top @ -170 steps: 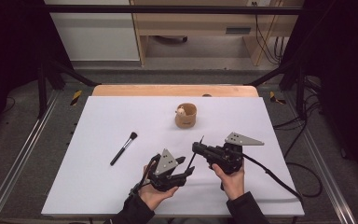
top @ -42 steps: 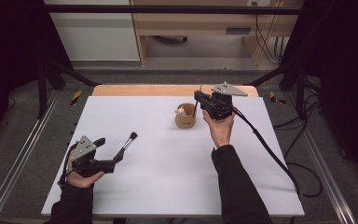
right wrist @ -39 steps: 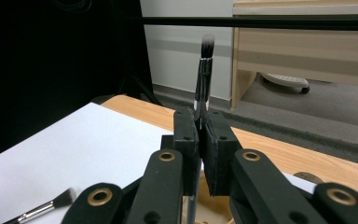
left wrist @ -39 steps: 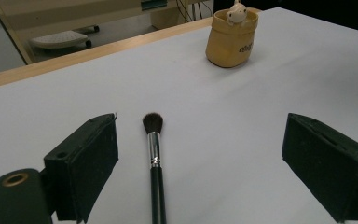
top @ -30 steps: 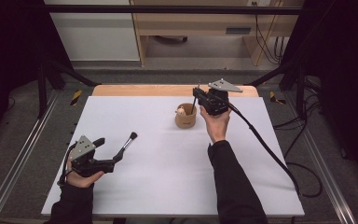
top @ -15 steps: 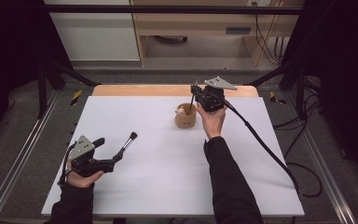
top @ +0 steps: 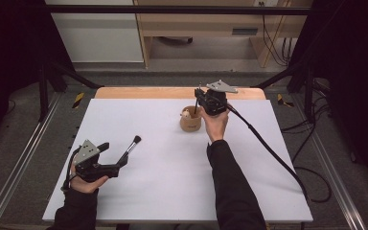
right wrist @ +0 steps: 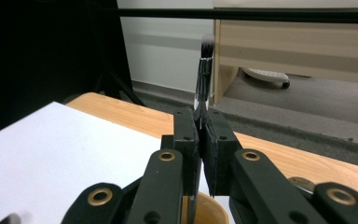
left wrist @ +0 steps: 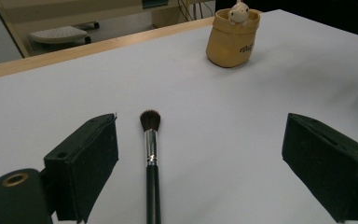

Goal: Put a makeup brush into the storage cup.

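A tan cup with a small pale figure in it stands at the back middle of the white table. My right gripper is right above the cup, shut on a thin brush held upright with the bristles up. The cup's rim shows just under the jaws, and the brush's lower end reaches the cup's mouth. At the front left my left gripper rests open. A black-handled make-up brush lies flat between its jaws, nearer one of them, bristles pointing at the cup.
A wooden strip edges the table's far side, with floor and a wooden cabinet beyond. Metal rails run along both sides. The right gripper's cable trails over the table's right part.
My right gripper has moved a little left and down with the thin brush, coming over the cup. My left gripper and the brush on the table have stayed put.
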`<move>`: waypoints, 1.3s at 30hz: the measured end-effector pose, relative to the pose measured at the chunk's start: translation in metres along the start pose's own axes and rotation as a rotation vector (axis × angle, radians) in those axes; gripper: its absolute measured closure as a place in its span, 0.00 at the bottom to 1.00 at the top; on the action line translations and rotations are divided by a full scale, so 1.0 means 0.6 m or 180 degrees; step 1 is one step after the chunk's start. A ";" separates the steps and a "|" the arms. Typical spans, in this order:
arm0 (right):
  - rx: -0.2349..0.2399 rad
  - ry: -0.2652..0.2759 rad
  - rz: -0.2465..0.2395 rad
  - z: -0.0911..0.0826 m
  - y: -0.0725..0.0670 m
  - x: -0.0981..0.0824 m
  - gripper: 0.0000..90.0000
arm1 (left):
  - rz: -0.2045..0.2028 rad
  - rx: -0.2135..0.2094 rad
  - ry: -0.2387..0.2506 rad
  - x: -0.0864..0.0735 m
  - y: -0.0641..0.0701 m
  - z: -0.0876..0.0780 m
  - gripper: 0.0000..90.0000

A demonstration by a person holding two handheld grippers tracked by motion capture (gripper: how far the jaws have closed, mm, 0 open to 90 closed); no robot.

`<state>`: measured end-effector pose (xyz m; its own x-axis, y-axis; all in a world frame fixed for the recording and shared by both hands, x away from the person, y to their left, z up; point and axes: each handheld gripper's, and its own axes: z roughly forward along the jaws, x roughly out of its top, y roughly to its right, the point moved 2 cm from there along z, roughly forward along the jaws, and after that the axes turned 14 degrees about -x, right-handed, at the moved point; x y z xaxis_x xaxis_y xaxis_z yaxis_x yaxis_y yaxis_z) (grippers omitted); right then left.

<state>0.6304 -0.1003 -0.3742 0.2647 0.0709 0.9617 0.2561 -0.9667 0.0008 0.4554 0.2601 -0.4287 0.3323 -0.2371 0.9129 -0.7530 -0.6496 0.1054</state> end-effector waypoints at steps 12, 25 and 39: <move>-0.0027 -0.0154 -0.0064 0.017 -0.008 -0.023 0.95 | 0.0020 -0.0031 -0.0006 0.000 0.001 0.000 0.11; -0.0016 -0.0363 -0.0084 0.032 -0.016 -0.049 0.95 | 0.0026 -0.0072 -0.0008 0.000 0.002 0.000 0.11; -0.0028 -0.0509 -0.0155 0.034 -0.012 -0.065 0.91 | 0.0023 -0.0074 -0.0013 0.000 0.002 0.000 0.11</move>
<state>0.6371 -0.0914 -0.4175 0.3969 0.1552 0.9046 0.2643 -0.9632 0.0493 0.4545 0.2594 -0.4288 0.3292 -0.2446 0.9121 -0.7684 -0.6308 0.1082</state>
